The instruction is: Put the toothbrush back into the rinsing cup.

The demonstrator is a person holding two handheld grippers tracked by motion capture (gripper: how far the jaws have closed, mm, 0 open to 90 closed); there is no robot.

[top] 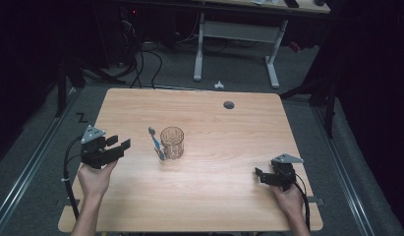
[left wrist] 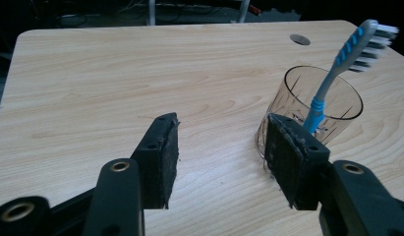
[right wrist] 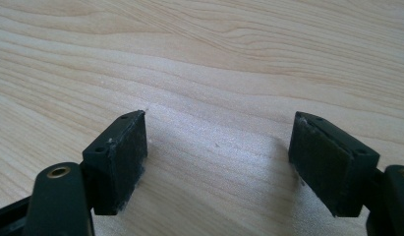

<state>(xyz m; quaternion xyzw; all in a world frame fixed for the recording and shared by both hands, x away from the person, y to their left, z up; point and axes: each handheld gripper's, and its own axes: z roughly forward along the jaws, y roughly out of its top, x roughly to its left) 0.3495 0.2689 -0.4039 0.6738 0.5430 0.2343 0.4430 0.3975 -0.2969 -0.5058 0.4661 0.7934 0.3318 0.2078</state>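
Left gripper [left wrist: 221, 160] (jaws apart) beside glass [left wrist: 315, 105] with toothbrush [left wrist: 348, 51]

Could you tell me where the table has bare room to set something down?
Most of the table is free: the far strip by the round hole, and the wide stretch between the glass and the right tool. It is tighter between the left tool and the toothbrush in the glass.
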